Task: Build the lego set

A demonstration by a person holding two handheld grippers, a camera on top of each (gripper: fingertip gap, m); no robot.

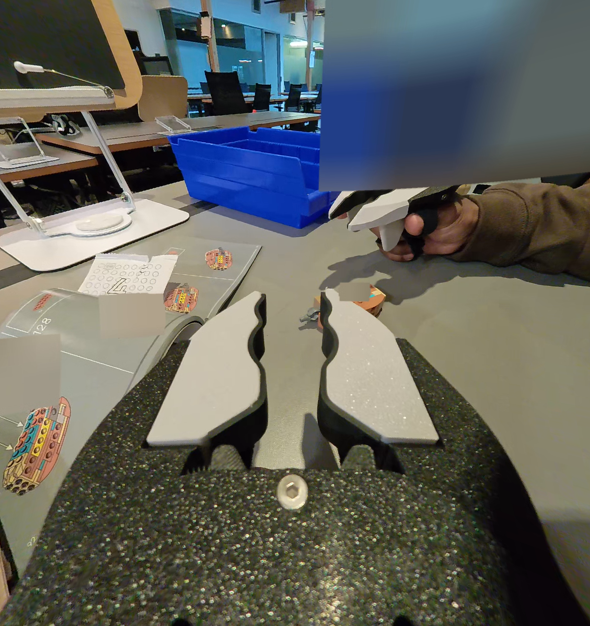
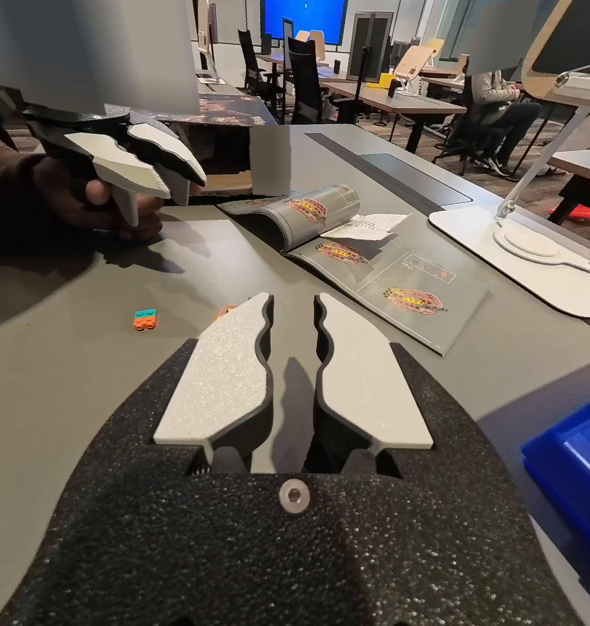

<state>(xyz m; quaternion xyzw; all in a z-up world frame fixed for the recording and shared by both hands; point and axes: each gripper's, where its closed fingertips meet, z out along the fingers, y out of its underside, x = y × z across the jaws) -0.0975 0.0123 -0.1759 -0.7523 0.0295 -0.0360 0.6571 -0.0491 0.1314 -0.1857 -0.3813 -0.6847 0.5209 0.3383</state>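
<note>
Left gripper point(image 1: 292, 298): jaws apart, empty. Brown lego assembly point(image 1: 371, 301) lies just beyond its right fingertip. Right gripper point(image 2: 292, 299): parted, empty, farther off.

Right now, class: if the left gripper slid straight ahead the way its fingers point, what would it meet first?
Probably the small grey piece lying beside the brown lego assembly, just past the open left gripper. Depth is unclear, so it might pass above them.

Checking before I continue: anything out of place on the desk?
A torn white paper bag lies across the open grey instruction booklet, covering part of a page. Otherwise nothing stands out.
</note>
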